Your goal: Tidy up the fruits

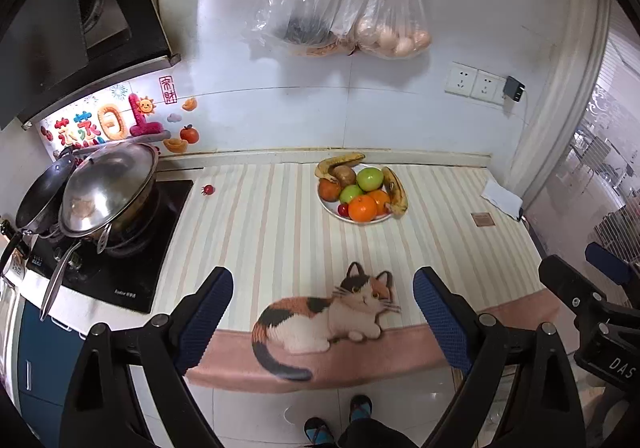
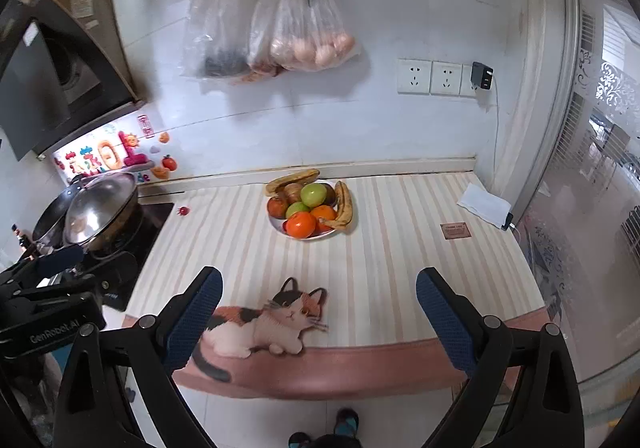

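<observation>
The striped cat mat (image 1: 280, 232) covers most of the counter, its front edge drooping over. Both grippers hang out in front of it, left gripper (image 1: 323, 312) and right gripper (image 2: 319, 312), jaws spread wide with nothing in them. The white plate (image 1: 340, 213) sits near the back wall, mostly buried under fruit: oranges, green apples, bananas, and some darker ones I can't really identify. One small red fruit (image 1: 207, 190) sits alone by the stove (image 1: 120, 268).
</observation>
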Demonstrator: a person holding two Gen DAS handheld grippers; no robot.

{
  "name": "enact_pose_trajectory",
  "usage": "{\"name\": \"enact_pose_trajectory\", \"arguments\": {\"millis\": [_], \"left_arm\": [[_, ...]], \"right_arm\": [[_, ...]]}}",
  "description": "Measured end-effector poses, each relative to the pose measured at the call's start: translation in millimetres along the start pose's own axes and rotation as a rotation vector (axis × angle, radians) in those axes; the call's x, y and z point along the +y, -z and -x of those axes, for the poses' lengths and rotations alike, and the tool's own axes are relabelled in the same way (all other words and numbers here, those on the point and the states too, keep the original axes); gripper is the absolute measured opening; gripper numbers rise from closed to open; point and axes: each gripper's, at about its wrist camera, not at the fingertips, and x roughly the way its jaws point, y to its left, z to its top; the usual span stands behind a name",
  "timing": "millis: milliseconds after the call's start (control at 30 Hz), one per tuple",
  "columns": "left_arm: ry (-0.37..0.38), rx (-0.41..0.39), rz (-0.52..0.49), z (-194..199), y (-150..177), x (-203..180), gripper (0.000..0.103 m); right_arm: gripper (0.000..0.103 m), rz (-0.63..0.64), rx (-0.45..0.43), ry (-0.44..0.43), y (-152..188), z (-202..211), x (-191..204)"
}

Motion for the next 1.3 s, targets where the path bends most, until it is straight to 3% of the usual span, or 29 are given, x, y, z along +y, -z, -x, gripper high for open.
{"name": "enact_pose_trajectory", "arguments": {"millis": [200, 500, 633, 1300], "left_arm": [[-0.008, -0.034, -0.003, 28, 12, 2, 0.092], [-0.03, -0.054, 0.016, 31, 8, 5, 0.092], [-0.038, -0.045, 0.026, 19, 4, 6, 0.1], [-0.111, 0.036, 0.028, -61, -31, 4, 0.101]], "right_arm": [[0.1, 0.009, -0.023, -0.017, 12, 33, 5], [0.1, 0.006, -0.028, -0.052, 4, 34, 7], [0.101, 0.013, -0.021, -0.054, -8, 17, 5], [0.102, 0.024, 0.067, -0.055, -43, -89, -4]]}}
